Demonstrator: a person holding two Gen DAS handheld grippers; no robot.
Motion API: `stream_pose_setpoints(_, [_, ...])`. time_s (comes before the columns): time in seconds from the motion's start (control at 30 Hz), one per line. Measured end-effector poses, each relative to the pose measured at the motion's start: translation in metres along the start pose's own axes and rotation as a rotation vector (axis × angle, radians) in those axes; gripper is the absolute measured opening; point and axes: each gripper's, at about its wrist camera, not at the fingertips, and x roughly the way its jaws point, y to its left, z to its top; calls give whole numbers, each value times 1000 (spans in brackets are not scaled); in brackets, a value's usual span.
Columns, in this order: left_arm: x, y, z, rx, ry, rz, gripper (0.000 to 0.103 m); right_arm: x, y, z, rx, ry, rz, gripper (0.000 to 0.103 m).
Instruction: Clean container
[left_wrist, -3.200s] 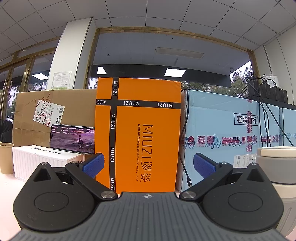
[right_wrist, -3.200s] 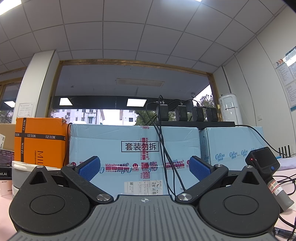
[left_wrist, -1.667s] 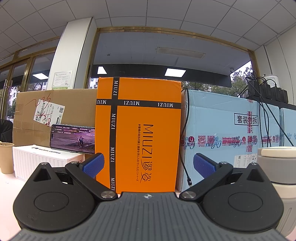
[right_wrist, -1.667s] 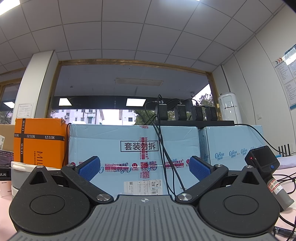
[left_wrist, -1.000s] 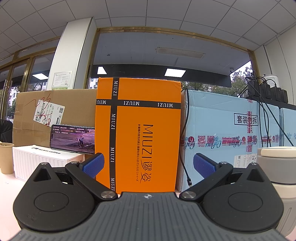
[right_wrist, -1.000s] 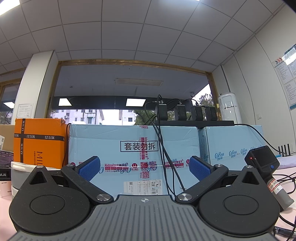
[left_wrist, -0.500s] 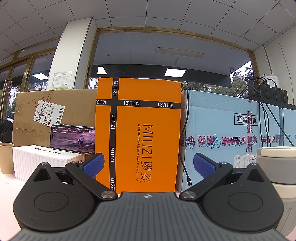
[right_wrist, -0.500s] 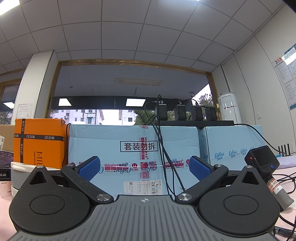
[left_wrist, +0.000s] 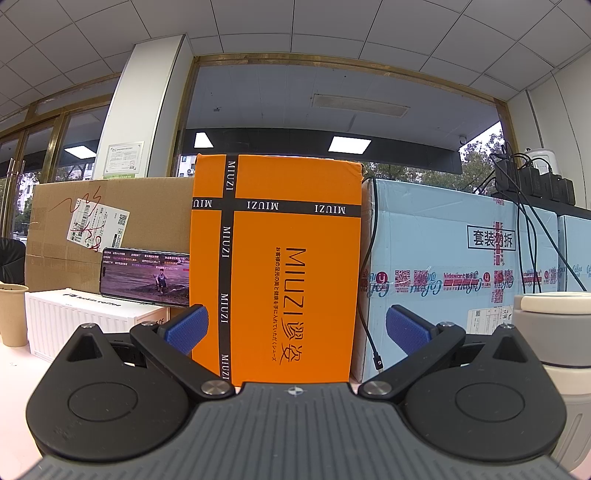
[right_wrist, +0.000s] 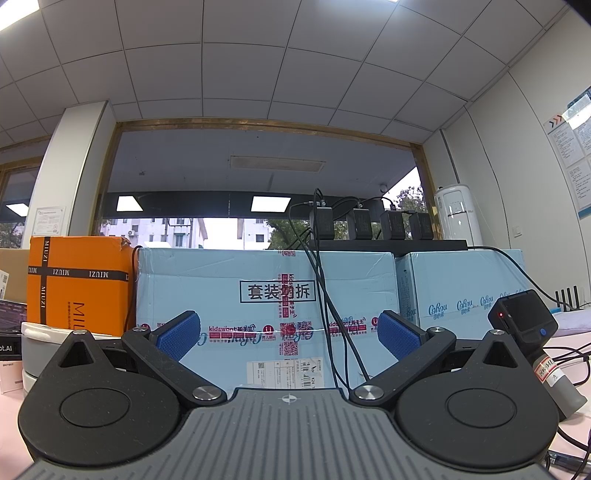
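Left fingers: the left gripper (left_wrist: 295, 326) had its blue pads (left_wrist: 186, 328) spread wide, with nothing between them.
Right fingers: the right gripper (right_wrist: 288, 334) was likewise spread wide and held nothing; its blue pads (right_wrist: 177, 334) framed only the boxes behind.
Container: a pale grey container with a cream lid (left_wrist: 550, 332) stood at about 3 o'clock of the left gripper, just beside its right finger link and partly hidden behind it. In the right wrist view the same container (right_wrist: 40, 343) sat at 9 o'clock, low at the left edge. It appeared to stand between the two grippers, touched by neither.
Straight ahead, left: an orange MIUZI box (left_wrist: 277, 266) stood upright at 12 o'clock, with a brown carton (left_wrist: 110, 221) at 10 o'clock and a phone (left_wrist: 146, 271) leaning on a white box.
Straight ahead, right: a light blue carton (right_wrist: 266, 295) filled 12 o'clock, cables (right_wrist: 325, 295) hanging down its face; a small black camera (right_wrist: 524, 321) lay at 3 o'clock.
Far left: a paper cup (left_wrist: 13, 317) stood at 9 o'clock.
Progress: apparently at the very start; the lid looked to be on and no cloth or other cleaning tool was in view.
Left to do: seemingly everything, from reaching and holding the container to opening and wiping it.
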Motion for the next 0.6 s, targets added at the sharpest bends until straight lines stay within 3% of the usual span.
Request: stream_pose_setpoints(0.6, [1, 0, 0, -3, 2, 1, 103, 1, -3, 1, 6, 4, -2, 103])
